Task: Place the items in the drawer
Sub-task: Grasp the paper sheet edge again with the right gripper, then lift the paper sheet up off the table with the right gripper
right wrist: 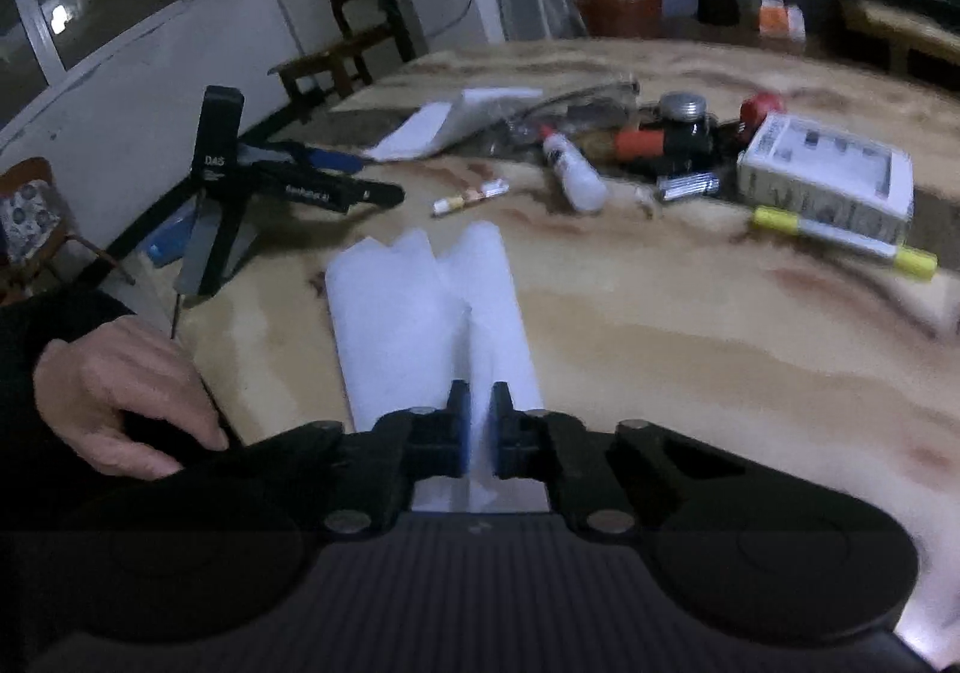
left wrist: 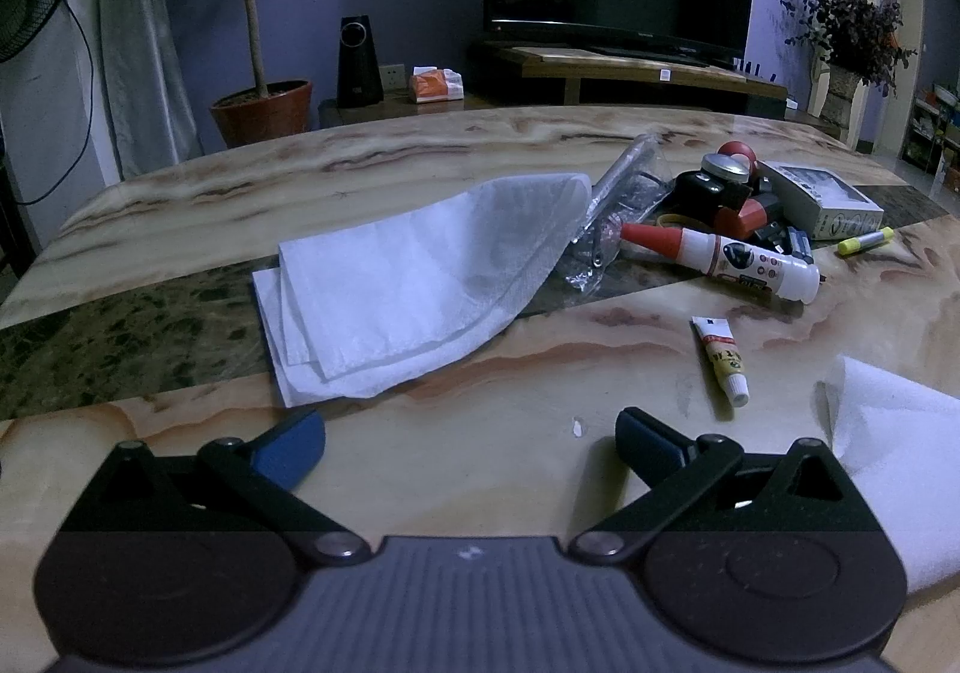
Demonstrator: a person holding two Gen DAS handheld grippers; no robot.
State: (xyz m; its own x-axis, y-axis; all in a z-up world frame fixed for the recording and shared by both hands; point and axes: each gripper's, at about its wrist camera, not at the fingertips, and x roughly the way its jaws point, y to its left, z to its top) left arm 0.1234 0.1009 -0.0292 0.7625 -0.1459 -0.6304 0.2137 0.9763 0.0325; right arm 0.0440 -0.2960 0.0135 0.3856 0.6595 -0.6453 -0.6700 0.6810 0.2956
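**Two grippers over counter; no drawer in view**

Right gripper [right wrist: 478, 421]: jaws nearly closed, pinching a white foam sheet [right wrist: 432, 325] that lies ahead on the counter [right wrist: 690, 349]; likely gripped for carrying. Left gripper [left wrist: 471, 445]: jaws wide apart, holding nothing. Beyond them lie a small tube [left wrist: 723, 358], glue bottle [left wrist: 726, 256], yellow marker [right wrist: 840, 238] and box [right wrist: 828, 172]. Right view is blurred; pile contents unclear.

Bare tabletop [left wrist: 480, 469] before left gripper [left wrist: 471, 442]; clutter pile [left wrist: 738, 199] blocks far right.
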